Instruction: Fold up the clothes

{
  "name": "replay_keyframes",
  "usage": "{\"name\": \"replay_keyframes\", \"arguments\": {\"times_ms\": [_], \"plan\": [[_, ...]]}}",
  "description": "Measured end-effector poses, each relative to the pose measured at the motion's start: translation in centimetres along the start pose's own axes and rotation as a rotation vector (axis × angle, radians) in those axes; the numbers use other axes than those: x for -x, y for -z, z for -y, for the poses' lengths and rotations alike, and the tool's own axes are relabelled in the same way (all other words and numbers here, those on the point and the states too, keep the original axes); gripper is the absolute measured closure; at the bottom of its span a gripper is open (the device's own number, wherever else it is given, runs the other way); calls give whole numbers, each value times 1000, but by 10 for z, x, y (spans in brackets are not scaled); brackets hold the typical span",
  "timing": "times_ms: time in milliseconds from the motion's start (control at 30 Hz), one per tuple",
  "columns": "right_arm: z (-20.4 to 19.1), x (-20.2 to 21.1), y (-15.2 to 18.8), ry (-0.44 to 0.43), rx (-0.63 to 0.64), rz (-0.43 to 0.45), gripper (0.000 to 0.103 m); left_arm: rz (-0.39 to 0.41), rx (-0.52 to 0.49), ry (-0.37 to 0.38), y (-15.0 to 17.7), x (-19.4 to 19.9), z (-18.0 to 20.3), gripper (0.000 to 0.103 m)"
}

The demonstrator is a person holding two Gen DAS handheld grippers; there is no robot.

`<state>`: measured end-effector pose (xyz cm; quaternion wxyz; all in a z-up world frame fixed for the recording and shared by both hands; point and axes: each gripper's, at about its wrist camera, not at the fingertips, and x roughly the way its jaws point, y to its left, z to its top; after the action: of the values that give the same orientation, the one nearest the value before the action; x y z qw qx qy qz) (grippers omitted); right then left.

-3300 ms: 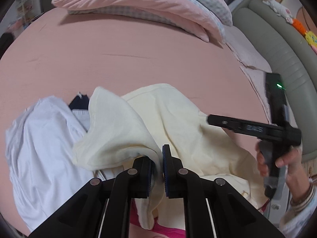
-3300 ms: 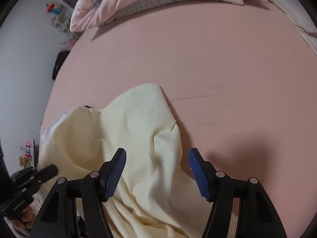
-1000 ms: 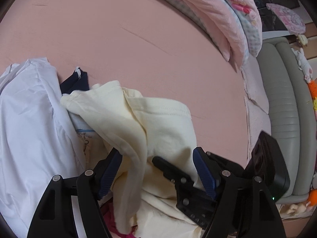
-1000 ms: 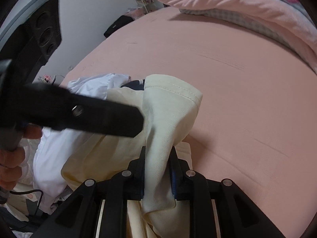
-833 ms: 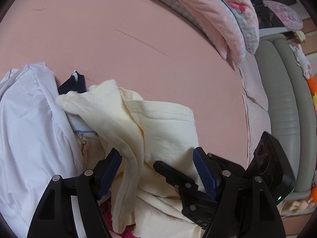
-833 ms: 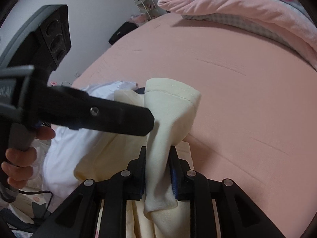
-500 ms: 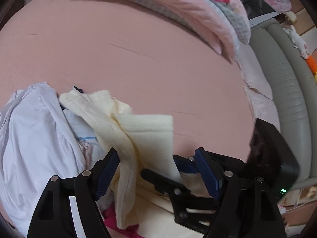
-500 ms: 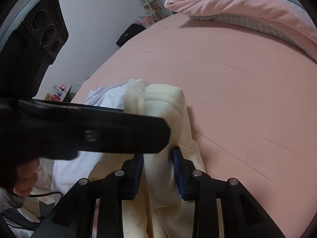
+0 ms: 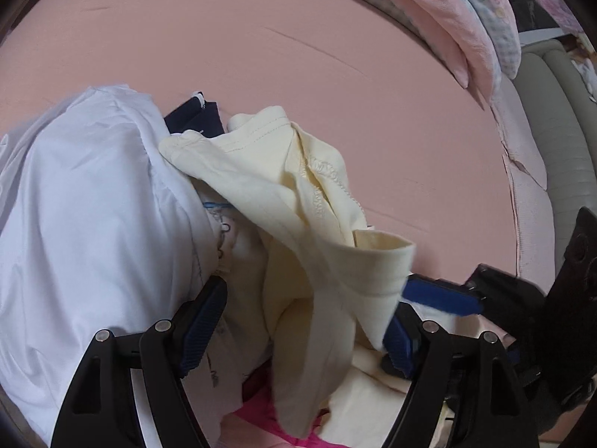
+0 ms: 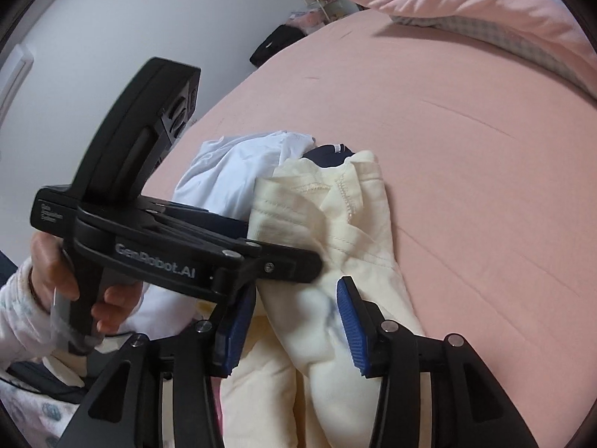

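A cream garment (image 9: 298, 201) lies crumpled on the pink bed sheet (image 9: 261, 37), with a hemmed fold raised at its near end. My left gripper (image 9: 298, 330) is open and straddles that fold from above; the cloth hangs loose between its jaws. My right gripper (image 10: 294, 323) has its jaws opening, and the cream garment (image 10: 335, 224) lies slack between the pads, no longer pinched. One blue pad (image 9: 440, 296) of the right gripper shows just right of the fold. In the right wrist view a hand (image 10: 112, 298) holds the left gripper (image 10: 291, 265) across the cloth.
A white garment (image 9: 86, 224) lies left of the cream one, a navy piece (image 9: 197, 115) pokes out behind, and bright pink cloth (image 9: 257, 425) lies underneath. A folded pink quilt (image 9: 466, 11) sits at the far edge. Grey padding (image 9: 552, 112) borders the bed's right side.
The right gripper's jaws have parted from a tight pinch on the cream fold, which has sagged lower. The left gripper has come down closer over the fold, still wide.
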<state>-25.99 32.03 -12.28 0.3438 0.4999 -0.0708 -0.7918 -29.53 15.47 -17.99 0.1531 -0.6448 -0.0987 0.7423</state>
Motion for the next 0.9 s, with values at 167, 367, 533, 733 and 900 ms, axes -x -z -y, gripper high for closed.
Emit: {"name": "replay_keyframes", "arguments": {"times_ms": [167, 367, 533, 733, 900], "plan": [[4, -3, -7, 67, 17, -1, 52, 10, -21, -15, 5, -2, -2, 27], [43, 8, -5, 88, -120, 7, 51, 10, -23, -34, 11, -10, -8, 29], [73, 2, 7, 51, -244, -24, 48, 34, -79, -78, 17, -12, -4, 31], [93, -24, 25, -28, -325, -114, 42, 39, -118, -114, 26, -12, 3, 33], [88, -36, 30, -30, -329, -136, 42, 43, -140, -125, 36, -11, 9, 35]]}}
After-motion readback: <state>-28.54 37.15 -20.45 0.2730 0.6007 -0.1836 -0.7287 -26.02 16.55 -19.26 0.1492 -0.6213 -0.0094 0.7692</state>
